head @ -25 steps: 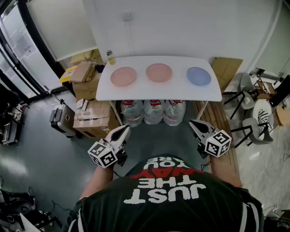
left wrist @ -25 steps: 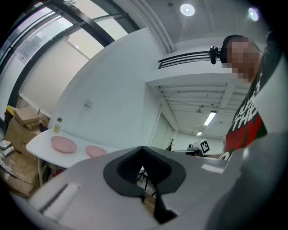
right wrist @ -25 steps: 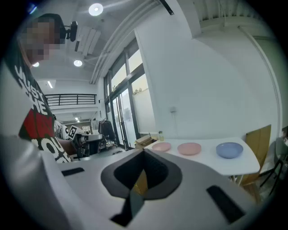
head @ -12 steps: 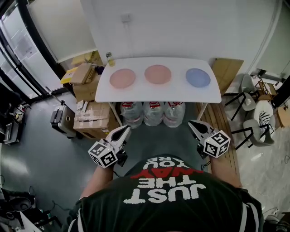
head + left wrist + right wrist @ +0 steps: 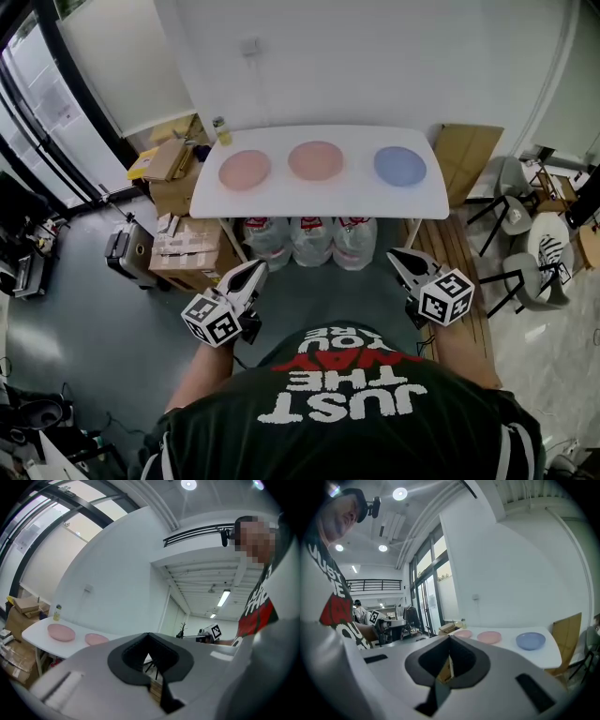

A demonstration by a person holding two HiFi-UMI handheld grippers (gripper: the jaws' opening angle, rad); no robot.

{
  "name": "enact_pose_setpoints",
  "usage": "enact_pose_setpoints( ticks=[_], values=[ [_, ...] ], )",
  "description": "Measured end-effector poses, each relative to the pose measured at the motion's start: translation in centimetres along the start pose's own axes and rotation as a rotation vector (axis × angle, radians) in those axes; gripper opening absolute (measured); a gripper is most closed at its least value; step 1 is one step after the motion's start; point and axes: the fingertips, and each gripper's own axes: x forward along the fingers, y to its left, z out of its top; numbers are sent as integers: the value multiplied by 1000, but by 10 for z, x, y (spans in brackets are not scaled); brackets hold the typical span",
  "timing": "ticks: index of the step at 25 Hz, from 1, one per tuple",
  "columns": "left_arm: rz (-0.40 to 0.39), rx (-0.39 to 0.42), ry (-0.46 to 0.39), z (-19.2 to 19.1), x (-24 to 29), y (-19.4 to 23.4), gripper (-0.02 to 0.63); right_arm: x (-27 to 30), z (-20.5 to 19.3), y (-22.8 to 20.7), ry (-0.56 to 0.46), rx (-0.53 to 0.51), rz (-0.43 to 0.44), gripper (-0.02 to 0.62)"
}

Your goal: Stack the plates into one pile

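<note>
Left gripper view: blue plate (image 5: 399, 166) hidden; left tool (image 5: 149, 634), right tool (image 5: 450, 638) shut, empty.

- We have the head camera high up, facing steeply down: table (image 5: 319, 202) well ahead, left gripper (image 5: 255, 268) and right gripper (image 5: 396, 255) close, low in frame.
- Left gripper camera sits just behind its jaws, tilted up; table far off at frame left.
- Right gripper camera likewise; table far off at frame right.
- We see the table in all three views; each gripper view catches the other's marker cube (image 5: 215, 631).
</note>
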Motion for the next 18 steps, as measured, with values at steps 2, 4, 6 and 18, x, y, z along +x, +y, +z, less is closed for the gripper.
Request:
enact_pose_setpoints(
  ticks=[2,4,6,18],
  values=[
    [13,2,-1,-1,11,-2,7,-4,0,-12,5,-5,8,6],
    [19,4,3,-1,20,-4,7,-6,0,-23,8,-11,14,6],
    [21,1,11,-3,28,-3,7,-5,0,-34,10,-9,13,6],
    [-71,-71,56,-13,87,137,7,117,-9,-88,69,15,-65,6]
  ],
)
